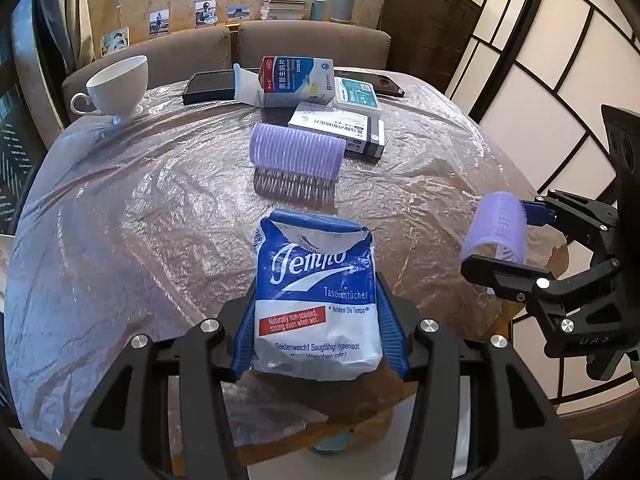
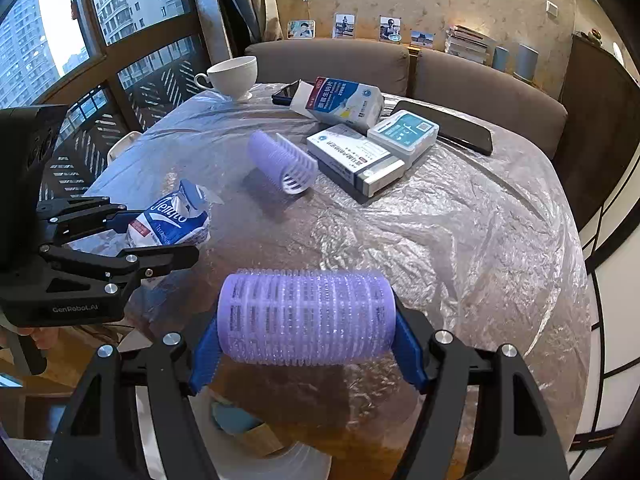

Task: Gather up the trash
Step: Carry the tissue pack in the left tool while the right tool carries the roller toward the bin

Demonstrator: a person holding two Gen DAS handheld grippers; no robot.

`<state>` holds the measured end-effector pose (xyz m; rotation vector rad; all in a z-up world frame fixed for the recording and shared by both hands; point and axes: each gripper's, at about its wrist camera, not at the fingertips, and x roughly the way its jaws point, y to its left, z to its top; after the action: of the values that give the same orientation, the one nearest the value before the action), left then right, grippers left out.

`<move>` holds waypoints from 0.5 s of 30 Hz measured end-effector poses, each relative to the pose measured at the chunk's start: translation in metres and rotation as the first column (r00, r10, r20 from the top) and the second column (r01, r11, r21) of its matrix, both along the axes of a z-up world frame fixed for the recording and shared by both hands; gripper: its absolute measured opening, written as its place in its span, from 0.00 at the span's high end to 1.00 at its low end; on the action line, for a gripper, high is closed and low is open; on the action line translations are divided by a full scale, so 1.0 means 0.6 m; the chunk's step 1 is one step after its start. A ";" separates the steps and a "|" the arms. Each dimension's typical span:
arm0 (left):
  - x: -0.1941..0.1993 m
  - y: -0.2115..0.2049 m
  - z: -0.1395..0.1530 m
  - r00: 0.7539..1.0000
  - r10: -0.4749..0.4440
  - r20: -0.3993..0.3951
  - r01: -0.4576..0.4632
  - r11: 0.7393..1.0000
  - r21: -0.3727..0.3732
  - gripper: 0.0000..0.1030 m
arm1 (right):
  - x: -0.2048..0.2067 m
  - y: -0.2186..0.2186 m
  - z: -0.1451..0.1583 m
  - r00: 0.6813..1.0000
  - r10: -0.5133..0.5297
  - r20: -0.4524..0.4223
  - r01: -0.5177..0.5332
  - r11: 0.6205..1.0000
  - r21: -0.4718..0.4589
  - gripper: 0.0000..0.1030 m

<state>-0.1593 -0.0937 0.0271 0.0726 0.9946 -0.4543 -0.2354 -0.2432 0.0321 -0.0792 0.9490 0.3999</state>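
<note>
table (image 1: 120, 240): round, brown top, draped in a crinkled clear plastic sheet (image 2: 480, 220)
far left edge: white cup (image 1: 120, 84) on a saucer
far edge: a black tablet (image 1: 208, 86) and a dark phone (image 1: 386, 84), both flat
far middle: opened blue-and-white medicine carton (image 1: 298, 80) lying on its side; just beside it a teal-and-white box (image 1: 356, 94) and a grey-and-white box (image 1: 340, 128), which sit close together
middle: purple hair roller (image 1: 296, 150) on its side, just in front of the grey-and-white box
</note>
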 end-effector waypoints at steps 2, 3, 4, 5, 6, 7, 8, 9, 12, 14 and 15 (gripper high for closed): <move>-0.005 0.002 0.000 1.000 -0.001 0.001 0.001 1.000 0.003 0.49 | -0.004 0.002 0.000 1.000 0.001 -0.002 -0.001 1.000 0.002 0.32; -0.008 0.004 0.000 1.000 -0.001 0.000 0.001 1.000 0.002 0.49 | -0.007 0.003 0.001 1.000 0.001 -0.003 -0.001 1.000 0.002 0.32; -0.011 0.006 0.001 1.000 0.000 -0.002 0.000 1.000 0.000 0.49 | -0.011 0.005 0.001 1.000 0.001 -0.003 -0.001 1.000 0.002 0.32; -0.014 0.007 0.001 1.000 0.000 -0.004 0.000 1.000 -0.001 0.49 | -0.010 0.005 0.001 1.000 0.001 -0.003 -0.001 1.000 0.002 0.32; -0.017 0.009 0.001 1.000 0.000 -0.006 0.000 1.000 -0.002 0.49 | -0.010 0.005 0.001 1.000 0.001 -0.003 -0.001 1.000 0.002 0.32; -0.021 0.010 0.002 1.000 -0.001 -0.007 0.001 1.000 -0.001 0.49 | -0.013 0.007 0.002 1.000 0.002 -0.003 -0.002 1.000 0.002 0.32; -0.023 0.010 0.002 1.000 -0.001 -0.008 0.001 1.000 -0.001 0.49 | -0.017 0.009 0.003 1.000 0.004 -0.002 -0.004 1.000 0.002 0.32; -0.026 0.011 0.002 1.000 -0.003 -0.009 0.003 1.000 0.000 0.49 | -0.021 0.011 0.003 1.000 0.006 -0.002 -0.006 1.000 0.001 0.32; -0.036 0.013 0.003 1.000 -0.007 -0.010 0.007 1.000 0.002 0.49 | -0.032 0.017 0.004 1.000 0.011 -0.004 -0.011 1.000 0.000 0.32; -0.042 0.015 0.004 1.000 -0.010 -0.009 0.010 1.000 0.004 0.49 | -0.039 0.021 0.004 1.000 0.015 -0.005 -0.015 1.000 -0.003 0.32; -0.046 0.016 0.004 1.000 -0.011 -0.010 0.011 1.000 0.003 0.49 | -0.042 0.023 0.005 1.000 0.018 -0.006 -0.018 1.000 -0.004 0.32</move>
<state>-0.1868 -0.0844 0.0295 0.0786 1.0054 -0.4637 -0.2606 -0.2293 0.0349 -0.0901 0.9553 0.4149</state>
